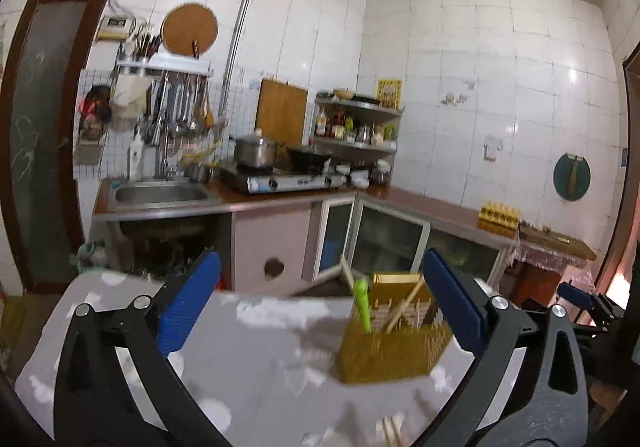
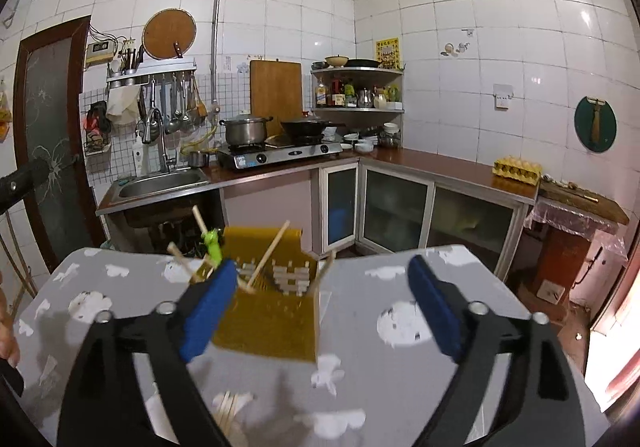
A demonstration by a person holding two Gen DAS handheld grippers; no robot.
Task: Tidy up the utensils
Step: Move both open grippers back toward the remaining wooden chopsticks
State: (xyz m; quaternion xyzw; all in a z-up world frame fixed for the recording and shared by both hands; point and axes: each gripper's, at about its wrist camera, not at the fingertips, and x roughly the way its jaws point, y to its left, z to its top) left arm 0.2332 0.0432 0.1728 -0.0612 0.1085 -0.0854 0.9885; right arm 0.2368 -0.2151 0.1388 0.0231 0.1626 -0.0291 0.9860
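Note:
A yellow-brown utensil holder (image 1: 384,343) (image 2: 268,311) stands on the grey table (image 1: 256,359) (image 2: 380,375). It holds wooden chopsticks (image 1: 404,303) (image 2: 269,256) and a green-handled utensil (image 1: 362,303) (image 2: 212,245). More loose chopsticks (image 1: 390,429) (image 2: 229,413) lie on the table near its front edge. My left gripper (image 1: 320,307) is open and empty, above the table, with the holder just inside its right finger. My right gripper (image 2: 320,311) is open and empty, with the holder by its left finger.
The table carries a grey cloth with white patches. Behind it are a kitchen counter with a sink (image 2: 160,183), a gas stove (image 2: 280,155) with pots, a corner shelf (image 2: 356,91) and an egg tray (image 2: 516,169). The other gripper shows at the right edge of the left wrist view (image 1: 588,307).

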